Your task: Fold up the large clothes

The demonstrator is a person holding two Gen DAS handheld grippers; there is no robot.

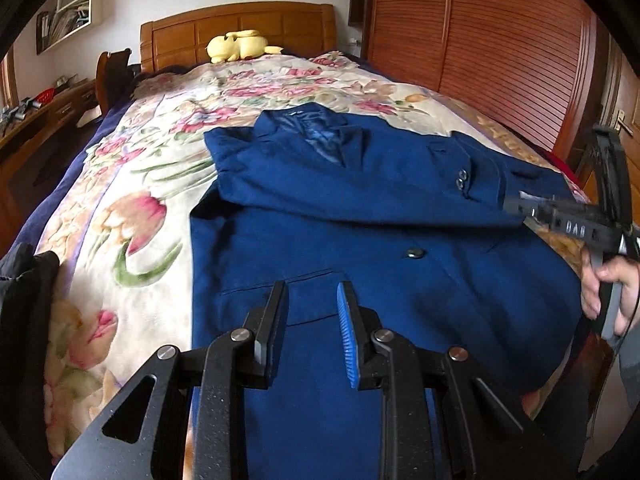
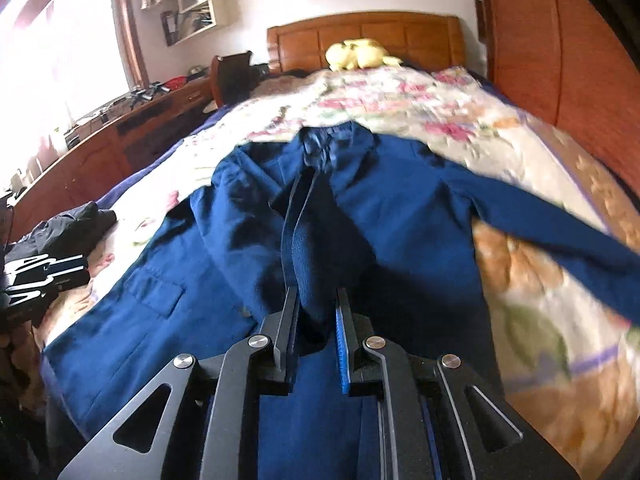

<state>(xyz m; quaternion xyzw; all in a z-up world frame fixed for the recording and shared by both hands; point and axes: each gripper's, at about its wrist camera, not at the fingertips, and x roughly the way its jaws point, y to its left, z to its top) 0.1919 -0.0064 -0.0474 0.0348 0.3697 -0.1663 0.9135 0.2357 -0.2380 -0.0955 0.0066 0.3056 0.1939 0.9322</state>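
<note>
Now a dark blue jacket (image 1: 360, 240) lies face up on a bed, spread over a floral bedspread (image 1: 132, 184) with pink tulips, its collar toward the wooden headboard (image 1: 240, 28). One sleeve is folded across the chest, so that the cuff buttons (image 1: 462, 178) sit near the right edge of the garment. A single front button (image 1: 415, 254) shows lower down, above a flap pocket (image 1: 256, 284).

The left gripper (image 1: 313, 312) hangs above the jacket's lower front with its jaws a little apart and nothing between them; it holds nothing. The right gripper (image 2: 317, 312) is clenched on a bunched fold of the blue cloth, which rises between its jaws in the right wrist view. In the left wrist view that same gripper appears at the right edge of the bed, its tips at the folded sleeve's end, with the person's hand (image 1: 612, 292) around its grip.

A yellow plush toy (image 1: 240, 46) rests against the headboard. Dark clothing (image 2: 60, 248) is heaped at the bed's left edge. A slatted wooden wardrobe (image 1: 480, 40) stands along the right side, and a long wooden dresser (image 2: 120, 140) runs under the bright window.
</note>
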